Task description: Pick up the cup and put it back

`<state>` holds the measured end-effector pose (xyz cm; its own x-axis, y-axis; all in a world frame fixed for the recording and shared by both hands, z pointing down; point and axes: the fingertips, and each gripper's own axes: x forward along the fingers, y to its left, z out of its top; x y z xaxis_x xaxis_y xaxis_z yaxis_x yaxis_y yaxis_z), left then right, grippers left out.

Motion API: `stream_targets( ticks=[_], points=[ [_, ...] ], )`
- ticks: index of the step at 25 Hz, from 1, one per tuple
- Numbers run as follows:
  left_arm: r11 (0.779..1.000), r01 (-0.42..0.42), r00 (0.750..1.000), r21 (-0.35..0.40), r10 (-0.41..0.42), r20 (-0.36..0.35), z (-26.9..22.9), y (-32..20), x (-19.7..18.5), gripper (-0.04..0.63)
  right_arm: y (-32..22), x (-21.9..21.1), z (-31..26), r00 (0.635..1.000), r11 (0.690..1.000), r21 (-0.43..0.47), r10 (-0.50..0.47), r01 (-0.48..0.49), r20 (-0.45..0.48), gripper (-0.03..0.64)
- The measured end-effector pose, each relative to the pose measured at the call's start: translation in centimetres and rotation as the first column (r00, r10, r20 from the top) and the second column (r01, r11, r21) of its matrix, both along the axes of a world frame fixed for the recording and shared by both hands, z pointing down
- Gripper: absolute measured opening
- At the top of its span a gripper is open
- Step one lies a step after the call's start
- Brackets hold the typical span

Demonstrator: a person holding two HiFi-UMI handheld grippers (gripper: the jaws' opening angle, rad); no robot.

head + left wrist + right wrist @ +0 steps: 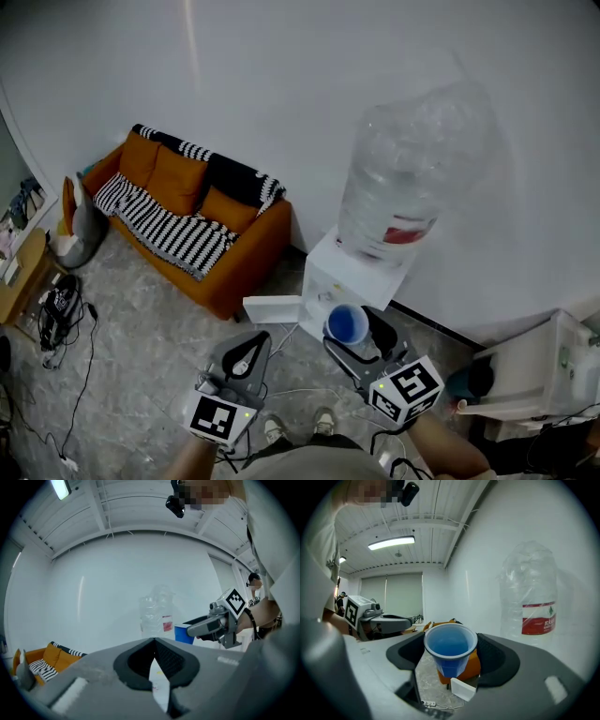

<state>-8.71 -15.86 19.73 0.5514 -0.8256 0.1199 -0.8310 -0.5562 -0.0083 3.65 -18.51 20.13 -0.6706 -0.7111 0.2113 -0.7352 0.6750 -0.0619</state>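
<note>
A blue plastic cup [347,324] hangs upright in the air in front of the white water dispenser [323,272], with my right gripper [354,332] shut on it. In the right gripper view the cup [450,648] sits between the two dark pads [494,656], its open mouth up and nothing visible inside. The clear water bottle [412,178] stands on top of the dispenser. My left gripper [251,341] is lower left of the cup, shut, tips [154,640] meeting on nothing. From the left gripper view the cup [183,633] and the right gripper [206,626] show to the right.
An orange sofa [234,272] with a striped blanket stands against the wall at left. A white flat panel [272,309] juts from the dispenser's left side. A white appliance [544,375] stands at right. Cables [61,309] lie on the grey floor at far left.
</note>
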Motion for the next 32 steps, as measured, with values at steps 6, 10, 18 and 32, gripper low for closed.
stream_targets(
  ticks=[6, 10, 18, 32],
  points=[
    [0.999, 0.044, 0.999, 0.025, -0.045, 0.003, 0.4, -4.6, -1.4, 0.002, -7.0, -0.5, 1.4, 0.997, 0.997, -0.008, 0.072, -0.072, 0.025, 0.353],
    [0.998, 0.065, 0.998, 0.013, -0.065, -0.002, 1.4, -7.9, -2.3, 0.003, -11.1, -1.2, 2.1, 0.991, 0.993, -0.027, 0.119, -0.117, 0.059, 0.353],
    [0.998, 0.07, 0.997, 0.002, -0.07, 0.029, 5.2, -14.5, -3.5, 0.002, -19.2, -1.7, 8.4, 0.977, 0.975, -0.07, 0.213, -0.213, -0.005, 0.353],
    [0.992, 0.063, 0.998, -0.113, -0.063, 0.005, 13.2, -18.6, -3.8, 0.002, -25.8, -0.6, 18.2, 0.938, 0.932, -0.142, 0.316, -0.335, -0.142, 0.354]
  ],
)
